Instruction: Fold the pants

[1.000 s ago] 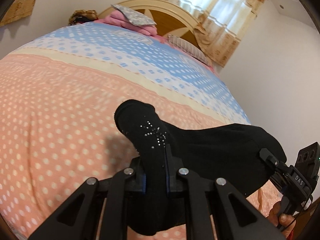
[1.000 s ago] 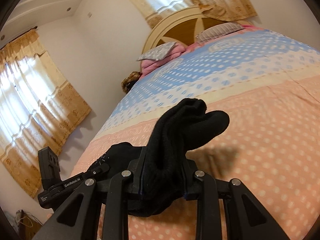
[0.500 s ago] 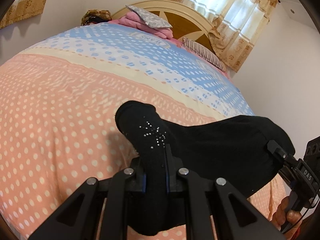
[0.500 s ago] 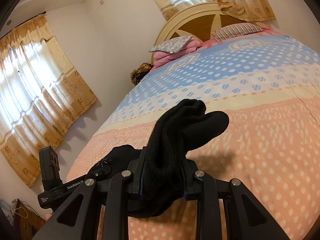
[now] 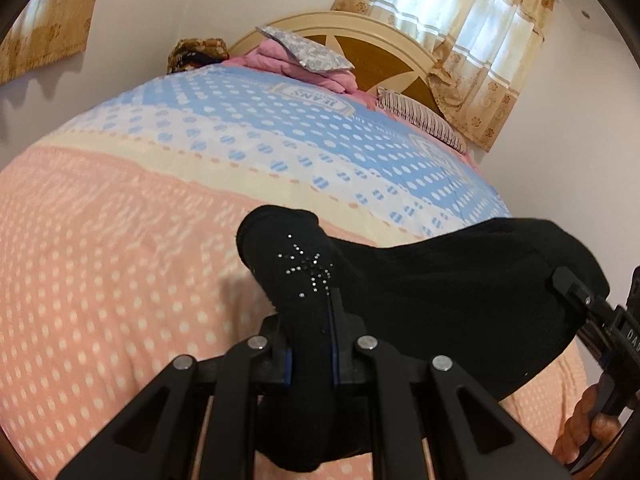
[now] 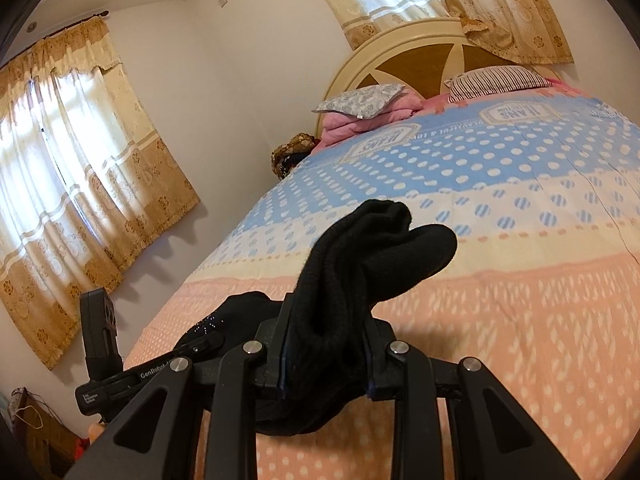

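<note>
Black fabric: soft black knit pants with a small rhinestone star (image 5: 308, 268), which I hold slung between both claws, above the peach end of the dotted peach, cream and blue bedspread (image 5: 100, 264).
Left gripper (image 5: 310, 344): jaws pinched fully closed on a thin, sparkle-marked edge of the pants.
Right gripper (image 6: 324, 344): jaws part-way apart, clamped on a thick bunched wad of the same cloth.
Handling: I judge it light, limp and stretchy; it sags between my grips and will not keep a crease unaided.
Where to hold: I'd take flat single edges at the corners, since the bunched wad may slip or twist.
Hidden: legs, waistband and hems cannot be told apart; the lower drape drops below both views.
Cut off: only part of a hand (image 5: 588, 428) on the right handle shows.
</note>
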Motion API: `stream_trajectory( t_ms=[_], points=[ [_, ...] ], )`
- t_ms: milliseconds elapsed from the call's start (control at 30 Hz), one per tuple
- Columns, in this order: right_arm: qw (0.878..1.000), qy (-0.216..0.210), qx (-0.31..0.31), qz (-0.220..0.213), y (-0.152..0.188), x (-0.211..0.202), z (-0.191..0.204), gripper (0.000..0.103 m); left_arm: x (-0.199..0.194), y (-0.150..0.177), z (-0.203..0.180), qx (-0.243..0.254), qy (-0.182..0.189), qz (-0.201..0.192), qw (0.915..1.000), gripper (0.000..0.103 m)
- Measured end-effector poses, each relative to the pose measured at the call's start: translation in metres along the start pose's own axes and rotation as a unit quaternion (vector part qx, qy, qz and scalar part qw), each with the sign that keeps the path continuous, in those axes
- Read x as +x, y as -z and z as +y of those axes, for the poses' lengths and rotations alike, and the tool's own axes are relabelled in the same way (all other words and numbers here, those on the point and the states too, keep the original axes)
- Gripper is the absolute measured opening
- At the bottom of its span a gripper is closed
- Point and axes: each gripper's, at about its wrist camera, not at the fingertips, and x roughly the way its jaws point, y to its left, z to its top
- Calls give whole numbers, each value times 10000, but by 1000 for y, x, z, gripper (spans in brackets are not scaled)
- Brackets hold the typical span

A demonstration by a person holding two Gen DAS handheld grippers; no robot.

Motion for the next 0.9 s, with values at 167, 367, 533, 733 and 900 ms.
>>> stream_trajectory(
  t_ms=[167,367,533,733,900],
  points=[
    [9997,43,42,-236,-17,24,-8,28,19,-24,-2,232,-105,-162,9995,13],
    [9992,248,307,-76,-12,65,-43,28,60,-24,6,429,-436,207,9979,13],
    [9939,764,387,699,27,106,-76,28,89,2,27,398,-630,807,9939,20],
    [9889,831,670,1037,38,118,-97,30,87,14,34,636,-1025,695,9903,65],
    [9869,791,849,1124,37,120,-107,46,68,14,40,807,-1495,656,9833,91]
  ],
)
